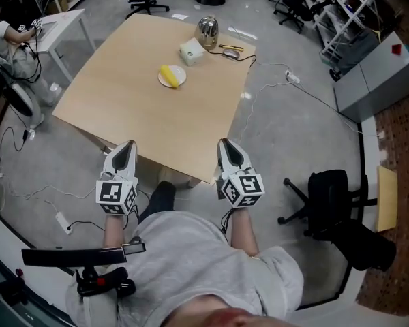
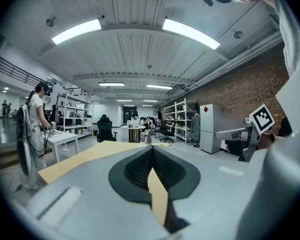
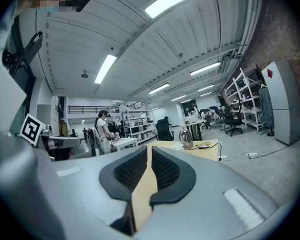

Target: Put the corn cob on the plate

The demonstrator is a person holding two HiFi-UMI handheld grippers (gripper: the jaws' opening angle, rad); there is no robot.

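Observation:
A yellow corn cob lies on a small white plate at the far middle of the wooden table. Both grippers hover at the table's near edge, far from the plate, pointing roughly level toward it. My left gripper has its fingertips pressed together with nothing between them, as the left gripper view confirms. My right gripper holds nothing; the right gripper view shows its jaws standing a narrow slit apart. Neither gripper view shows the corn or the plate.
Behind the plate stand a white box, a metal kettle, a mouse and a cable trailing off the right edge. A black office chair is on the floor to my right. A person stands at a white desk to the left.

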